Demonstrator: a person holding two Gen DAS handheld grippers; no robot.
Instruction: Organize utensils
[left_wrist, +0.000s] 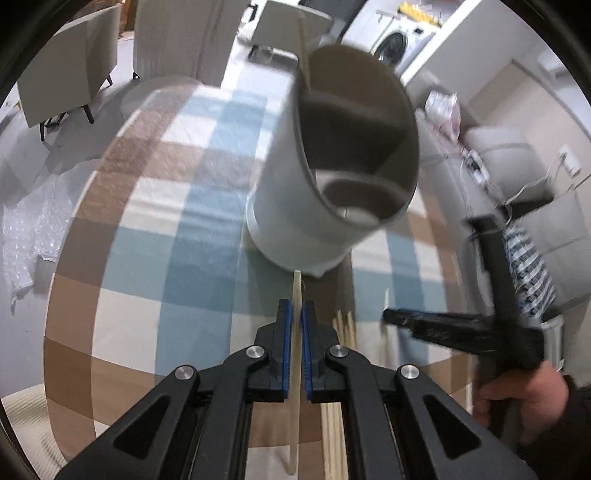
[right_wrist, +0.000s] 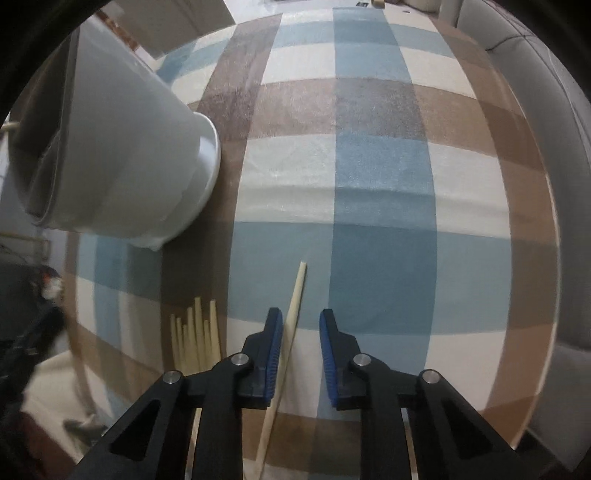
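Observation:
A white utensil holder (left_wrist: 325, 177) stands on the checked tablecloth (left_wrist: 177, 206), with one chopstick (left_wrist: 303, 51) leaning inside it. My left gripper (left_wrist: 296, 314) is shut on a single chopstick (left_wrist: 296, 295), pointing at the holder's base. Several chopsticks (left_wrist: 345, 325) lie on the cloth just right of it. In the right wrist view the holder (right_wrist: 122, 155) is at the upper left and the bundle of chopsticks (right_wrist: 197, 336) lies at the lower left. My right gripper (right_wrist: 298, 325) is open over a lone chopstick (right_wrist: 293, 310) lying on the cloth beside its left finger.
The right gripper and the hand holding it (left_wrist: 517, 339) show at the right of the left wrist view. Chairs (left_wrist: 66, 70) stand beyond the table. Bubble wrap (left_wrist: 33, 221) lies on the floor at the left. A grey sofa (right_wrist: 546, 110) borders the table's right side.

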